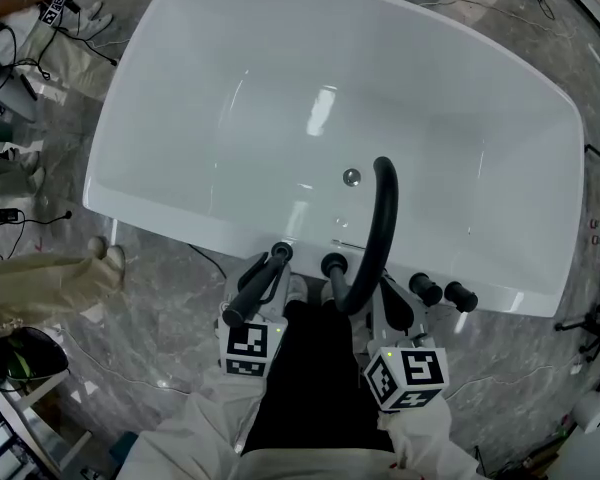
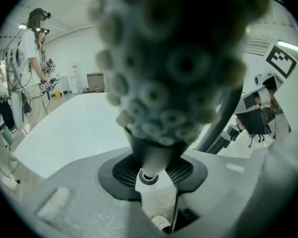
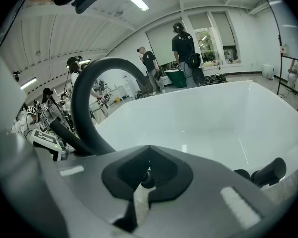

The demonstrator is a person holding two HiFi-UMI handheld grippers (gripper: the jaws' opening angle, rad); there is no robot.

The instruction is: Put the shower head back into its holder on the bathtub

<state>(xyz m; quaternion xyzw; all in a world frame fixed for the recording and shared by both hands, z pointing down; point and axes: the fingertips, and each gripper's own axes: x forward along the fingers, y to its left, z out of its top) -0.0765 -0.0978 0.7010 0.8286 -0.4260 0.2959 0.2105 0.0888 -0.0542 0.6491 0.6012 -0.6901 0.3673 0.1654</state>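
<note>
Shower head [image 2: 174,58]: nozzle face fills the left gripper view, close to the lens. Its neck sits between the pads. In the head view its dark handle [image 1: 257,286] slants toward the near rim of the bathtub.
Left gripper [image 2: 151,171]: jaws pinching the shower head at the neck, with the nozzles turned back toward the gripper.
Right gripper [image 3: 146,178]: jaws pressed together, nothing between them. It is held just right of the arched pipe, near the rim.
Bathtub [image 1: 170,108]: white, wide, lying across the scene. Its near rim is touching or just beside both grippers.
Round black fitting [image 1: 333,264]: on the near rim, between the handle's tip and the arched pipe. I cannot tell whether it is the holder.
Arched pipe [image 1: 384,218]: black and thick, rising from the near rim and curving out over the basin.
Knobs [image 1: 442,292]: two, black, on the near rim to the right of the pipe.
Drain [image 1: 351,177]: small metal disc in the tub floor, left of the pipe's top.
Floor [image 1: 160,338]: grey marbled tile, with cables at the far left.
Bystanders [image 3: 186,53]: people standing beyond the tub's far side.
</note>
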